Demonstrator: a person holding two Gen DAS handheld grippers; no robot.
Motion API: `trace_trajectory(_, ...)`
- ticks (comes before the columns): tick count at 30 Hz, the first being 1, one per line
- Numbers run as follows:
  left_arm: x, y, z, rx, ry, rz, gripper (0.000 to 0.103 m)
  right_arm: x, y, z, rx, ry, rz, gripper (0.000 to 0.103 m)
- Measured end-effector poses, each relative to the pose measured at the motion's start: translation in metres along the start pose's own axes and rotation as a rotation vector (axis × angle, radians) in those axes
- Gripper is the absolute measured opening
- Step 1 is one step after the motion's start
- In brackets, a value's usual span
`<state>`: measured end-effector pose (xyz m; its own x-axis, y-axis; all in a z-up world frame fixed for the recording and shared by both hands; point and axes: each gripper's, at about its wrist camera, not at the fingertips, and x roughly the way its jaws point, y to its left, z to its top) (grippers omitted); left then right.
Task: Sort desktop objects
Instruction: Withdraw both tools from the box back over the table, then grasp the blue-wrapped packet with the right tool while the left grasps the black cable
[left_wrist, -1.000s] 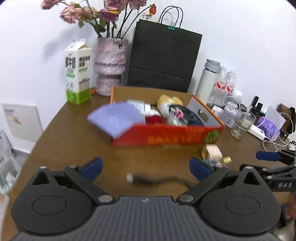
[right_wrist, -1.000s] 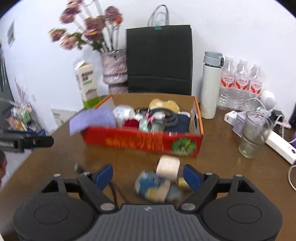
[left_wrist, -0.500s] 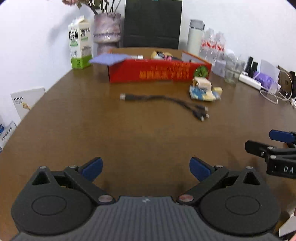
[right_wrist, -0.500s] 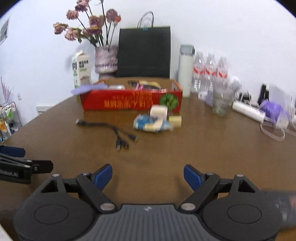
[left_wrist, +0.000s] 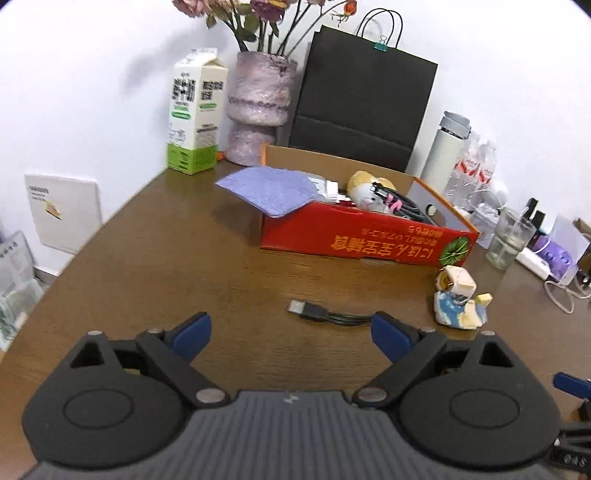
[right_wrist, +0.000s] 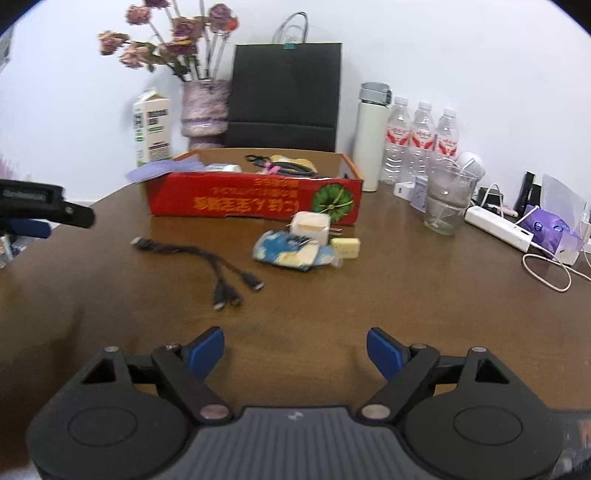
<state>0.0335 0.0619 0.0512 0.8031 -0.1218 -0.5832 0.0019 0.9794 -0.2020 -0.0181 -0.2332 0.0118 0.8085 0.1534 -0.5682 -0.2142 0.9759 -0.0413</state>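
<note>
A red cardboard box (left_wrist: 364, 242) (right_wrist: 255, 201) holds a purple cloth (left_wrist: 271, 190), a plush toy (left_wrist: 364, 188) and black cords. In front of it on the brown table lie a black multi-head USB cable (left_wrist: 314, 312) (right_wrist: 207, 260), a white charger plug (right_wrist: 310, 225) (left_wrist: 456, 280), a blue-and-yellow packet (right_wrist: 291, 251) (left_wrist: 452, 308) and a small yellow block (right_wrist: 345, 247). My left gripper (left_wrist: 291, 334) is open and empty, just short of the cable. My right gripper (right_wrist: 295, 350) is open and empty, well back from the objects.
Behind the box stand a milk carton (left_wrist: 194, 118), a vase of flowers (left_wrist: 258, 110), a black paper bag (left_wrist: 358, 96), a white flask (right_wrist: 371, 136) and water bottles (right_wrist: 421, 140). A glass (right_wrist: 445, 203), a power strip (right_wrist: 498, 229) and cables lie at the right.
Both grippers swung back from the box, then the left came forward again over the cable. The right stays further back. Both remain open and empty.
</note>
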Motion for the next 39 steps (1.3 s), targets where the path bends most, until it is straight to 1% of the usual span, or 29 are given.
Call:
trace_trajectory(2, 0.010, -0.007, -0.005, 0.031, 0.016, -0.037, 0.095, 0.010, -0.004, 0.006, 0.018, 0.000, -0.001, 0.084)
trace_trajectory(3, 0.016, -0.013, -0.008, 0.069, 0.030, -0.063, 0.094, 0.015, -0.006, 0.009, 0.029, 0.004, 0.008, 0.083)
trace_trajectory(5, 0.026, -0.025, -0.012, 0.145, 0.054, -0.109, 0.086, 0.027, -0.009, 0.012, 0.033, 0.021, 0.033, 0.081)
trace_trajectory(7, 0.034, -0.039, -0.014, 0.235, 0.041, -0.155, 0.083, 0.039, -0.009, 0.017, 0.030, 0.038, 0.043, 0.080)
trace_trajectory(10, 0.050, -0.059, -0.012, 0.389, 0.031, -0.204, 0.083, 0.058, -0.013, 0.028, 0.045, 0.041, 0.045, 0.078)
trace_trajectory(12, 0.063, -0.069, -0.011, 0.486, 0.028, -0.243, 0.083, 0.068, -0.017, 0.038, 0.073, 0.045, 0.069, 0.075)
trace_trajectory(14, 0.076, -0.077, -0.012, 0.566, 0.052, -0.257, 0.083, 0.078, -0.020, 0.046, 0.100, 0.047, 0.092, 0.074)
trace_trajectory(15, 0.082, -0.080, -0.012, 0.598, 0.060, -0.257, 0.083, 0.081, -0.021, 0.050, 0.107, 0.047, 0.097, 0.074)
trace_trajectory(17, 0.090, -0.082, -0.011, 0.623, 0.092, -0.272, 0.083, 0.087, -0.021, 0.055, 0.110, 0.045, 0.106, 0.074)
trace_trajectory(19, 0.101, -0.082, -0.009, 0.623, 0.123, -0.273, 0.082, 0.095, -0.020, 0.060, 0.101, 0.047, 0.115, 0.074)
trace_trajectory(20, 0.104, -0.080, -0.007, 0.605, 0.131, -0.286, 0.077, 0.100, -0.018, 0.062, 0.096, 0.047, 0.116, 0.074)
trace_trajectory(21, 0.106, -0.076, -0.004, 0.574, 0.160, -0.318, 0.069, 0.105, -0.017, 0.065, 0.091, 0.052, 0.119, 0.074)
trace_trajectory(22, 0.107, -0.073, 0.000, 0.536, 0.186, -0.348, 0.054, 0.111, -0.016, 0.067, 0.087, 0.058, 0.124, 0.074)
trace_trajectory(23, 0.106, -0.074, 0.001, 0.539, 0.184, -0.324, 0.035, 0.117, -0.014, 0.068, 0.081, 0.065, 0.131, 0.073)
trace_trajectory(24, 0.105, -0.074, 0.002, 0.542, 0.178, -0.310, 0.028, 0.123, -0.012, 0.069, 0.074, 0.072, 0.131, 0.072)
trace_trajectory(25, 0.104, -0.072, 0.002, 0.526, 0.182, -0.312, 0.018, 0.129, -0.010, 0.070, 0.061, 0.080, 0.124, 0.072)
trace_trajectory(26, 0.103, -0.071, 0.001, 0.515, 0.174, -0.300, 0.013, 0.134, -0.009, 0.070, 0.053, 0.092, 0.117, 0.070)
trace_trajectory(27, 0.100, -0.071, -0.002, 0.505, 0.158, -0.283, 0.011, 0.139, -0.007, 0.070, 0.053, 0.103, 0.111, 0.069)
trace_trajectory(29, 0.091, -0.073, -0.013, 0.498, 0.119, -0.246, 0.005, 0.142, -0.005, 0.070, 0.054, 0.089, 0.113, 0.064)
trace_trajectory(31, 0.079, -0.077, -0.023, 0.481, 0.104, -0.219, 0.004, 0.142, -0.003, 0.069, 0.040, 0.077, 0.118, 0.051)
trace_trajectory(32, 0.074, -0.078, -0.025, 0.455, 0.112, -0.212, 0.004, 0.141, -0.002, 0.068, 0.037, 0.068, 0.125, 0.042)
trace_trajectory(34, 0.064, -0.077, -0.026, 0.375, 0.146, -0.200, 0.003, 0.137, -0.003, 0.066, 0.037, 0.067, 0.151, 0.031)
trace_trajectory(35, 0.057, -0.076, -0.027, 0.342, 0.152, -0.192, 0.003, 0.133, -0.003, 0.065, 0.044, 0.069, 0.177, 0.022)
trace_trajectory(36, 0.048, -0.076, -0.028, 0.315, 0.134, -0.186, 0.003, 0.130, -0.002, 0.064, 0.050, 0.069, 0.198, 0.006)
trace_trajectory(37, 0.036, -0.074, -0.030, 0.285, 0.106, -0.191, 0.003, 0.123, 0.002, 0.062, 0.045, 0.058, 0.192, 0.006)
trace_trajectory(39, 0.015, -0.067, -0.030, 0.205, 0.073, -0.207, 0.003, 0.106, 0.006, 0.057, 0.020, 0.023, 0.142, 0.005)
